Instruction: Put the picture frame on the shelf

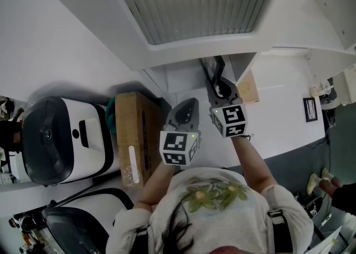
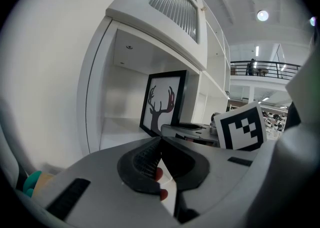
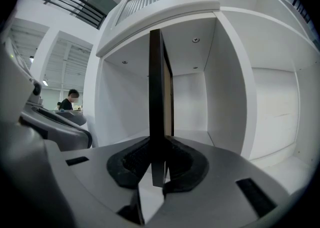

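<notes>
The left gripper is seen with its jaws brought together and nothing between them; it is held low, just to the left of the right gripper and slightly behind it. A fingertip of the person is glimpsed through the gap behind the left jaws. The right gripper is clamped on the picture frame, which is gripped by its lower edge and kept upright, so that only its thin dark side is presented to the right gripper view. From the left gripper view the front of the frame is shown: a black border around a white sheet with a dark antlered deer head. The frame is held inside the opening of a white shelf, in the compartment directly below a slatted panel. Whether its bottom edge is resting on the shelf board cannot be told, since that edge is covered by the right gripper. In the head view a cardboard box is found to the left of the grippers, and a white and black appliance is placed beside it, further left. A small black-framed picture is seen far off to the right. Beyond the shelf, a railing on an upper level and a distant person are visible.
</notes>
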Demonstrator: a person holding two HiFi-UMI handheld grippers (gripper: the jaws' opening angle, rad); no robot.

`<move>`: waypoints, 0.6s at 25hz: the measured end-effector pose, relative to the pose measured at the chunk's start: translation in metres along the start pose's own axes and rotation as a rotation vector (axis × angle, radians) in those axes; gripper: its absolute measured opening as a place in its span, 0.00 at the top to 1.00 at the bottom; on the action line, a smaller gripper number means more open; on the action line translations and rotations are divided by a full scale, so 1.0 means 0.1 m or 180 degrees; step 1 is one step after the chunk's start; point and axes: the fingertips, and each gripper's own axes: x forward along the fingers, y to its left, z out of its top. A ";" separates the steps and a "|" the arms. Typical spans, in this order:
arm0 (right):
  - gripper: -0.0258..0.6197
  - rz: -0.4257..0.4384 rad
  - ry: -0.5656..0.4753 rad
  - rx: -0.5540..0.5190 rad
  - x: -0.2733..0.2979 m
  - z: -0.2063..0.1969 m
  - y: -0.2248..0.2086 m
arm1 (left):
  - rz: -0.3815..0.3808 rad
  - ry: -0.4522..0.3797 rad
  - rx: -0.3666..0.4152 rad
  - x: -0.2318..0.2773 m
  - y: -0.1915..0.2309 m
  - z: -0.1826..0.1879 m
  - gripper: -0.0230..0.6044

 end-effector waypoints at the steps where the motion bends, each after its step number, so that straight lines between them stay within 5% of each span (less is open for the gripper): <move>1: 0.85 0.0004 -0.0010 0.0000 0.00 0.01 0.00 | 0.0002 -0.0001 -0.0002 0.00 0.00 0.00 0.92; 15: 0.80 0.0050 0.0011 -0.0056 -0.01 0.01 0.04 | 0.0010 -0.0012 0.0001 -0.01 -0.04 0.00 0.92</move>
